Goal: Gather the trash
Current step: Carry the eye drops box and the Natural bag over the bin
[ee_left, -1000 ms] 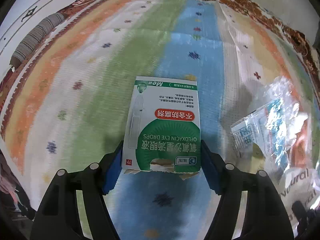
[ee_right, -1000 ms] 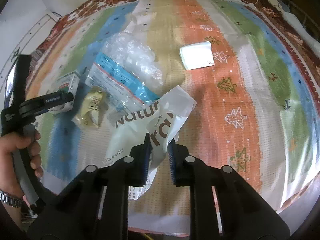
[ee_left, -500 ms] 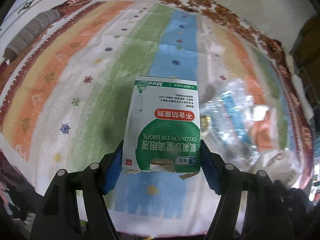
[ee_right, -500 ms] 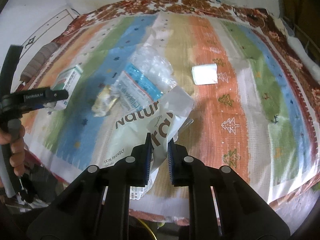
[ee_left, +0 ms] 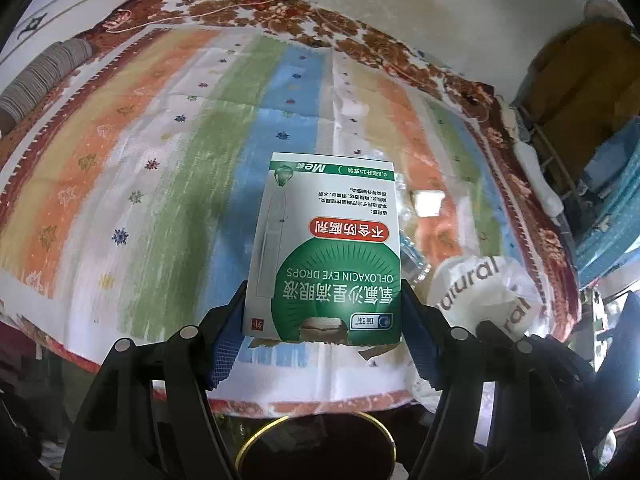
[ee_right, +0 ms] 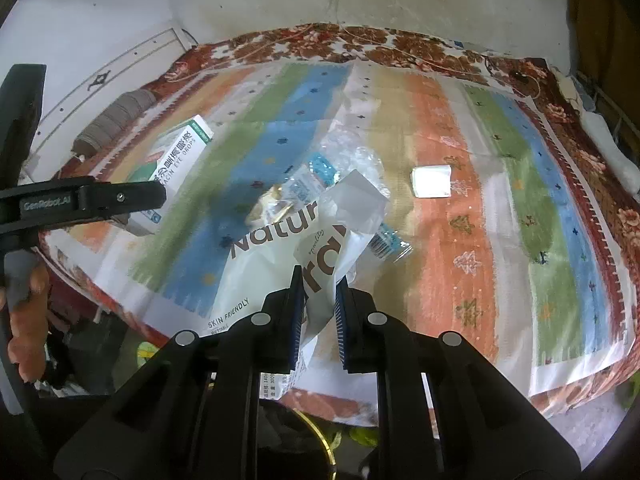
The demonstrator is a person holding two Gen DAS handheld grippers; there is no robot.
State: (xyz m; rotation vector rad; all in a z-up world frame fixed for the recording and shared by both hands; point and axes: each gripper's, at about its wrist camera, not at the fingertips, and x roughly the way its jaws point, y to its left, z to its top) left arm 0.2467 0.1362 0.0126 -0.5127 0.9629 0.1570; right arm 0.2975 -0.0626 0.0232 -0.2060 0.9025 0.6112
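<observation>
My left gripper (ee_left: 322, 304) is shut on a green and white eye drops box (ee_left: 328, 248), gripped by its sides and lifted above the striped cloth (ee_left: 160, 160). The same box (ee_right: 180, 152) shows at the left of the right wrist view. My right gripper (ee_right: 319, 280) is shut on a white plastic wrapper printed "Natural" (ee_right: 276, 264), which hangs in the air; this wrapper (ee_left: 480, 288) also appears at the right of the left wrist view. Still on the cloth lie a clear packet with blue print (ee_right: 320, 168), a crumpled yellow wrapper (ee_right: 272, 204) and a white folded square (ee_right: 432, 182).
A round dark bin with a gold rim (ee_left: 256, 436) stands below the near edge of the bed, partly hidden by the gripper bodies. A rolled grey striped bundle (ee_left: 40, 72) lies at the far left. A person's hand (ee_right: 28, 320) holds the left tool. Cluttered shelves (ee_left: 600, 184) stand on the right.
Both grippers have risen and pulled back toward the near edge of the bed, each keeping its load. The bed edge and the gold-rimmed bin have come into view below.
</observation>
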